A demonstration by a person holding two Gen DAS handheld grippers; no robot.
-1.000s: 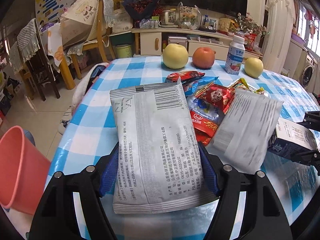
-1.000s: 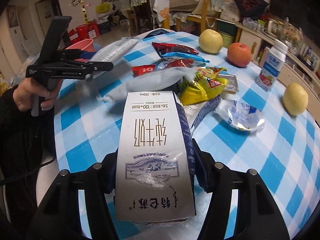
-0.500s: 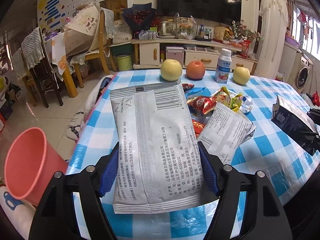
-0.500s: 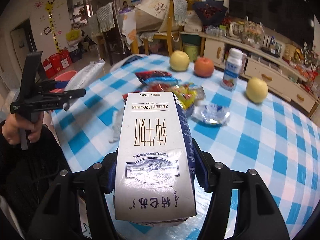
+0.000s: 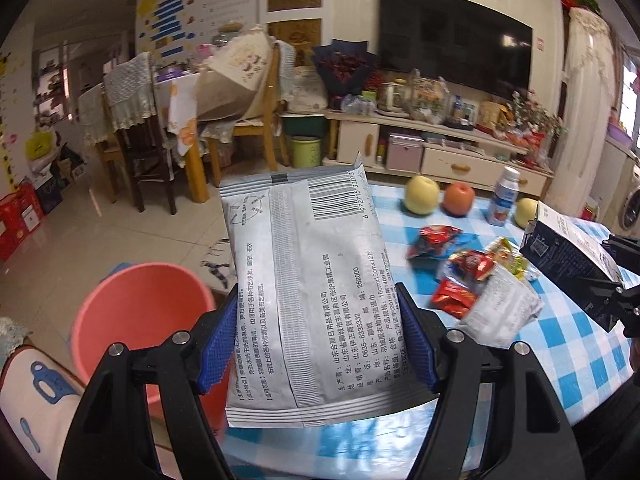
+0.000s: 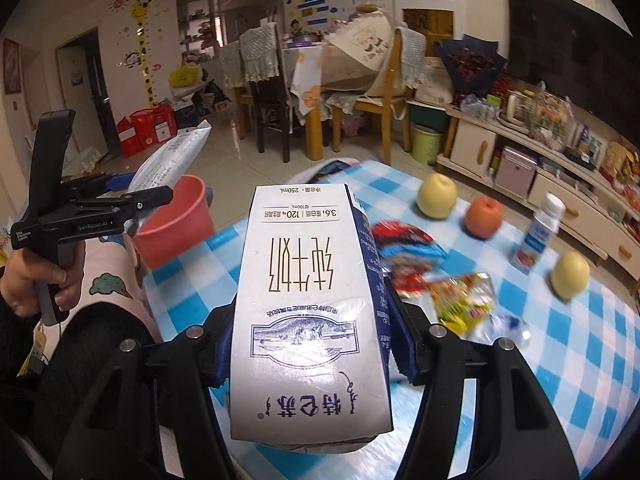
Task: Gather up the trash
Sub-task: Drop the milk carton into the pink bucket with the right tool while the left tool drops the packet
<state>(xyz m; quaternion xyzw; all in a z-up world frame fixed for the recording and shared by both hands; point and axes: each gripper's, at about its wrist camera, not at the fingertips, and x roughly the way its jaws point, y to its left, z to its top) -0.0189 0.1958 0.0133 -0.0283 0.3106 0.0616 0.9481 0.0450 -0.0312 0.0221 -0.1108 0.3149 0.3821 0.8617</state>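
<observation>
My left gripper [image 5: 316, 340] is shut on a silver wipes packet [image 5: 304, 280], held in the air above the table's left edge. A pink bucket [image 5: 140, 312] stands on the floor just left of and below it. My right gripper [image 6: 316, 328] is shut on a white and navy milk carton [image 6: 308, 312], raised over the checked table [image 6: 580, 360]. The carton [image 5: 568, 252] also shows at the right in the left wrist view. The left gripper [image 6: 132, 192] with its packet [image 6: 172, 156] hangs over the bucket [image 6: 176, 220] in the right wrist view. Snack wrappers [image 5: 468, 280] lie heaped on the table.
Two yellow apples [image 5: 422, 200], an orange fruit [image 5: 458, 200] and a small yoghurt bottle [image 5: 504, 202] stand at the table's far side. A second silver packet [image 5: 500, 308] lies by the wrappers. Chairs, a dining table and a TV cabinet [image 5: 440, 152] fill the room behind.
Both grippers rose and pulled back from the wrapper heap, each keeping its item. The left one swung left toward the pink bucket, which now sits closer below it.
</observation>
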